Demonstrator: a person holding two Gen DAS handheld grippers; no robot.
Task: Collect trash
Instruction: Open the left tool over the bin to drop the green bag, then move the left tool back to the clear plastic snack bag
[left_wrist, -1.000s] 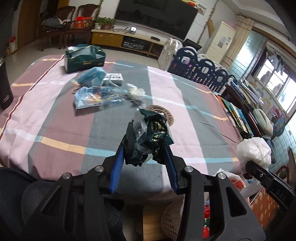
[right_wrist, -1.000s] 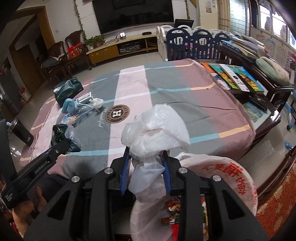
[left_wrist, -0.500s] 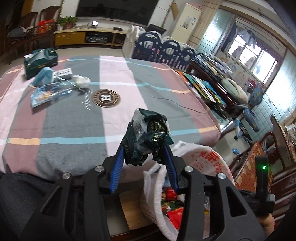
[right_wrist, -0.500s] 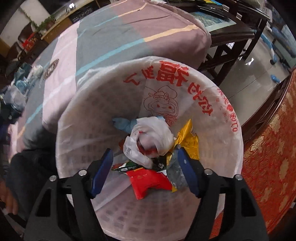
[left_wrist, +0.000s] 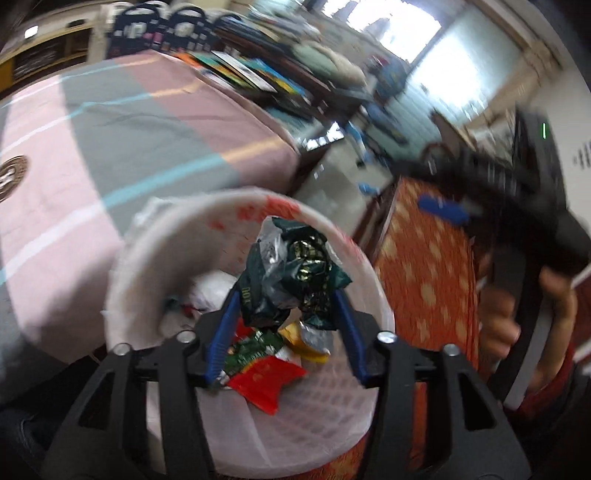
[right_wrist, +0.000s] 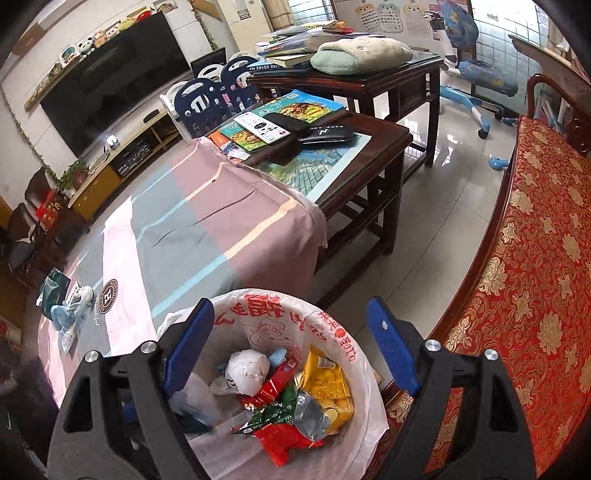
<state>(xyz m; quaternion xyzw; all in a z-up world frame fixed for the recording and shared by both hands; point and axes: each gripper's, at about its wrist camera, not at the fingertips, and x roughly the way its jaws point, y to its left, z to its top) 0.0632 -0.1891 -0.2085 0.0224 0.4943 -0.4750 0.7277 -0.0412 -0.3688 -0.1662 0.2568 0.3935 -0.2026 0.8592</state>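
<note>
A bin with a white liner printed in red (right_wrist: 332, 328) stands on the floor by the table corner, holding several snack wrappers. My left gripper (left_wrist: 286, 295) hangs over the bin (left_wrist: 114, 280). A crumpled dark green wrapper (left_wrist: 295, 273) sits between its blue pads and touches both, while the jaws are opening. My right gripper (right_wrist: 290, 310) is above the bin's far rim, jaws wide and still opening, with nothing between them. The white plastic bag (right_wrist: 245, 369) lies inside on the other trash. One blue pad (left_wrist: 443, 210) of the right gripper shows blurred at the right of the left wrist view, with a hand (left_wrist: 517, 317) below it.
The striped tablecloth (right_wrist: 207, 236) hangs beside the bin. Blue packets (right_wrist: 62, 321) and a green tissue box (right_wrist: 53, 291) lie at the table's far left. A dark wooden side table (right_wrist: 380, 144) with books and remotes stands behind. A red-and-gold bench (right_wrist: 535, 240) runs along the right.
Both grippers swung from over the table to above the bin. The right one opened and its white bag dropped in. The left still carries the green wrapper, pads slightly wider.
</note>
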